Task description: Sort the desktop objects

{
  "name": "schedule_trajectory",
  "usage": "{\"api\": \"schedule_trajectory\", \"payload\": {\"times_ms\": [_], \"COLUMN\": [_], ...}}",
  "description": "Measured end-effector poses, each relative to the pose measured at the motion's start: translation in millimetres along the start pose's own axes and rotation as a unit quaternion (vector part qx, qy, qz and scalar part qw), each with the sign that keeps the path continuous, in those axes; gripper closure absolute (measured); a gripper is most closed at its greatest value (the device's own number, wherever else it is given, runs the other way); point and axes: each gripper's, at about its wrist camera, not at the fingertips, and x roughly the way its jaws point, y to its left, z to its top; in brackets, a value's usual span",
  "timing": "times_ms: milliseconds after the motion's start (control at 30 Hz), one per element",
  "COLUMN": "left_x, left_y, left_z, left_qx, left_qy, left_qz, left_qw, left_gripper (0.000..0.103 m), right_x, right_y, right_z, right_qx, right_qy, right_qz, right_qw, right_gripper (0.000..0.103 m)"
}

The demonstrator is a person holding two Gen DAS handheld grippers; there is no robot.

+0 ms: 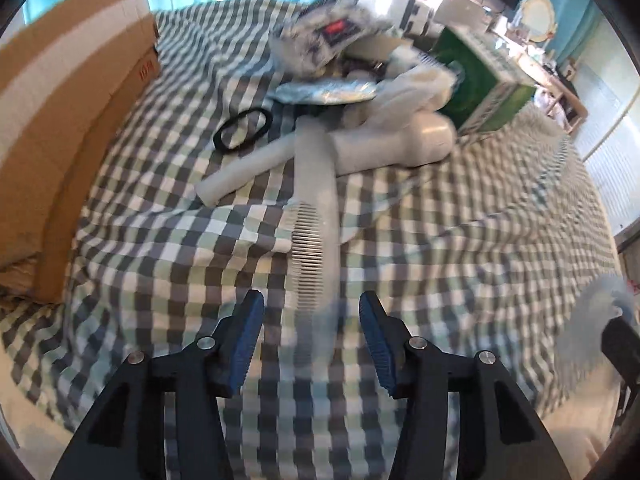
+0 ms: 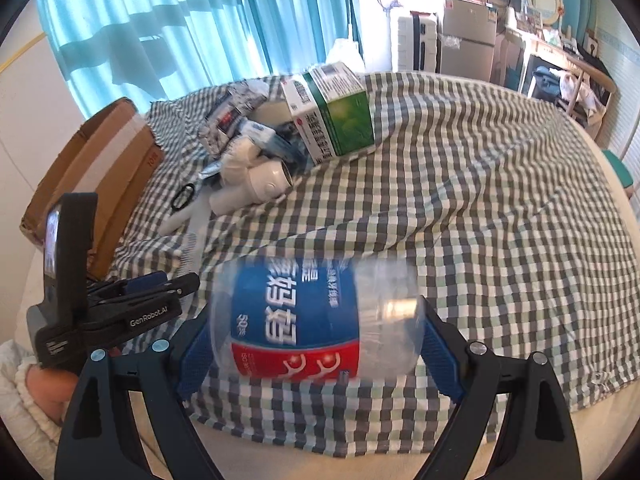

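Observation:
My left gripper [image 1: 312,320] is open just above the near end of a white comb [image 1: 316,232] lying on the checked cloth [image 1: 460,248]. The comb's tip sits between the fingers, blurred. My right gripper [image 2: 316,340] is shut on a clear plastic container with a blue and red label [image 2: 304,320], held above the cloth. A pile lies beyond: a white hair dryer [image 1: 400,144], a white tube [image 1: 248,168], a black hair tie [image 1: 242,128], a green box [image 1: 480,80] and packets [image 1: 320,36].
A cardboard box [image 1: 60,120] stands at the left edge of the table. The left gripper shows in the right wrist view [image 2: 120,300] at the lower left. The pile [image 2: 280,140] sits far left; the cloth to the right [image 2: 500,220] is bare. Furniture stands behind.

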Motion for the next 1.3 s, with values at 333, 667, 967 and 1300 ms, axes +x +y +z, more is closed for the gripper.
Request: {"api": "schedule_trajectory", "payload": {"times_ms": [333,667,967,1300], "left_x": [10.8,-3.2,-36.9,-96.9], "left_y": [-0.4,6.2,8.3,14.1], "left_z": [6.8,-6.1,-7.1,24.4], "left_qx": [0.017,0.013,0.002,-0.011], "left_qy": [-0.015,-0.015,-0.033,-0.098], "left_qz": [-0.014,-0.025,-0.046,-0.078], "left_qw": [0.9996,0.9995,0.9984,0.992], "left_gripper": [0.101,0.101,0.101,0.101], "right_x": [38.1,37.3,60.1,-16.2], "right_y": [-12.3,0.8,8.8,30.7], "right_z": [1.3,-3.6,-5.2,32.4], "right_qx": [0.008,0.016,0.016,0.037], "right_qy": [0.032,0.035,0.058,-0.017], "right_qz": [0.014,0.011,-0.028,0.007], "right_qw": [0.999,0.999,0.998,0.999], "right_gripper": [0.036,0.006,0.008,0.008]}}
